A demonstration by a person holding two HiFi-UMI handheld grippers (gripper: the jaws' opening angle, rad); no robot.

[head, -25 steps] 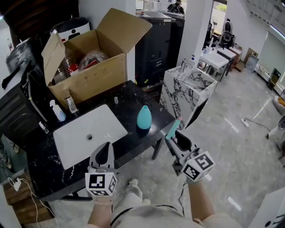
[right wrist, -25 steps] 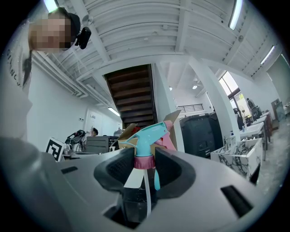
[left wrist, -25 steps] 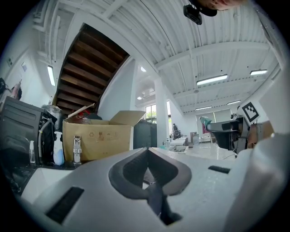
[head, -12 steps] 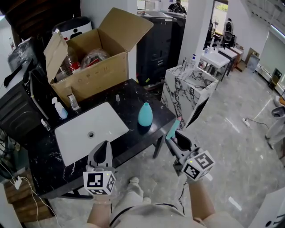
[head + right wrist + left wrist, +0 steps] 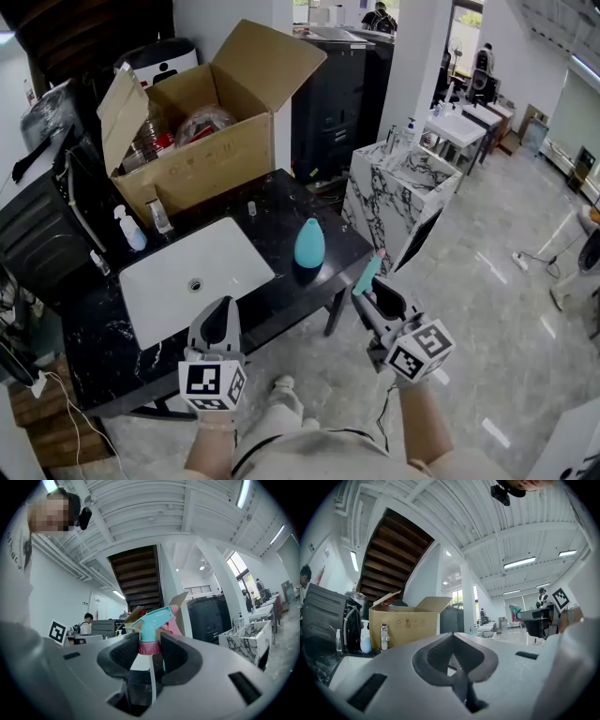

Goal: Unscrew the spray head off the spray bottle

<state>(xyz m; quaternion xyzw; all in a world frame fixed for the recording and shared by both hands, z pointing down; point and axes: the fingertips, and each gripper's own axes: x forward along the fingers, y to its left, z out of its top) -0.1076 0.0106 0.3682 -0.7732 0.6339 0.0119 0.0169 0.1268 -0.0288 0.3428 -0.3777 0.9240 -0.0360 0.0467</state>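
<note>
Unscrewing looks complete: your right gripper (image 5: 362,291) clamps the spray head (image 5: 152,618), clear of the spray bottle (image 5: 309,245). Left gripper (image 5: 218,319): closed, empty. Next, set the head down.

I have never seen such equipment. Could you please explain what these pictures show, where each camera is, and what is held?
There is no robot: a person holds a two-fingered gripper in each hand. One picture comes from a camera on the person's head, looking down; the other two come from cameras riding on the grippers. On the black counter are a white rectangular sink, an open cardboard box and a teal drop-shaped bottle without its head. The right gripper has its fingers shut on the teal and pink plastic spray head, already off the bottle. The left gripper is shut and empty.
</note>
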